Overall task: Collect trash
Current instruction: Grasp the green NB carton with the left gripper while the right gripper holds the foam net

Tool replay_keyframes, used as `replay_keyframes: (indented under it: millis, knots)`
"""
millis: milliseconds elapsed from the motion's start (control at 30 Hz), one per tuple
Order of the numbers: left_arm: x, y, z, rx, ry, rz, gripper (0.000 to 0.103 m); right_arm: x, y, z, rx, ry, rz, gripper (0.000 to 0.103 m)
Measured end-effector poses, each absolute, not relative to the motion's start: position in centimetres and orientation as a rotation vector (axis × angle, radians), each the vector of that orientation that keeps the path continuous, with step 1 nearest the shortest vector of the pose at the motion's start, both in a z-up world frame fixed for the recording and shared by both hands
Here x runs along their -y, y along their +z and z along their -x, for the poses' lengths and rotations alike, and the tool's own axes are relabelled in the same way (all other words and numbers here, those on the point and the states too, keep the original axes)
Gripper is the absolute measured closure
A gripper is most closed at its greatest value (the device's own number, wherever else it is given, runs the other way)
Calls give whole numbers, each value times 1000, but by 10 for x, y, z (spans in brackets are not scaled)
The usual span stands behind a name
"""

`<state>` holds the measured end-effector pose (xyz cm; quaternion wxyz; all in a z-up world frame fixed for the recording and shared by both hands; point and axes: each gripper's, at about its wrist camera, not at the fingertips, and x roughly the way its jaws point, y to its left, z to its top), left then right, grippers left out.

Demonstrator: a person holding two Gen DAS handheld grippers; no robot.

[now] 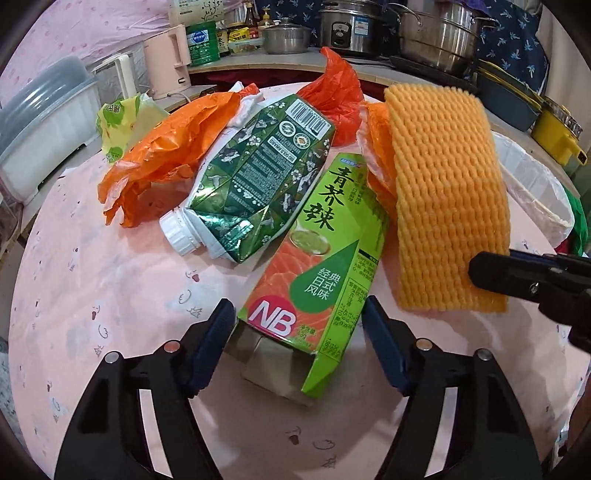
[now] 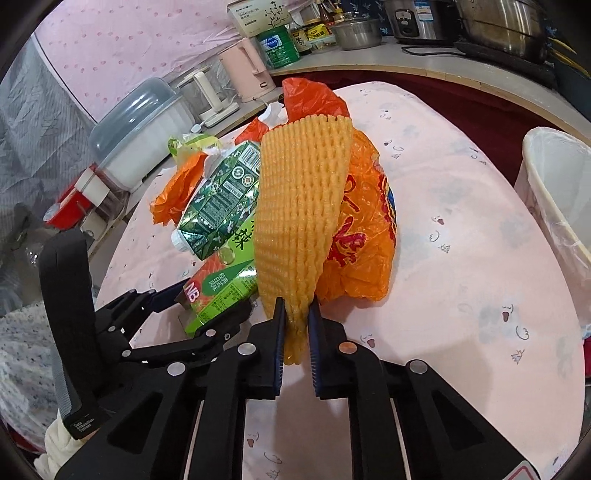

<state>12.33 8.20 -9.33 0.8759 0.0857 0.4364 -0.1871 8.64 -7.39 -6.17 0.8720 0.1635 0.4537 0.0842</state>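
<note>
Currently, table: pink cloth under mixed trash.
Right gripper: clamped on foam net's near end.
Left gripper: jaws straddle green box; pad contact unclear, apparently none.
Bin: right table edge.

A pink patterned tablecloth covers the round table. Behind it, a counter carries a pink electric kettle, a green canister, a steel bowl, a rice cooker and stacked steel pots. A lidded plastic container stands at the left.
</note>
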Motion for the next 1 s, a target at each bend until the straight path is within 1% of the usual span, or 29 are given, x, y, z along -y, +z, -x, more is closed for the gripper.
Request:
replay_keyframes:
  millis: [67, 167, 700, 1000]
  knots:
    - [-79, -91, -119, -911, -394, -154, 43, 79, -57, -83, -929, 165, -343, 92]
    - [-73, -87, -112, -915, -394, -124, 48, 87, -47, -77, -898, 144, -345, 92]
    - [-63, -44, -80, -862, -348, 25, 51, 119, -18, -55, -805, 92, -374, 92]
    - [-72, -39, -72, -877, -337, 99, 51, 127, -15, -46, -790, 91, -386, 92]
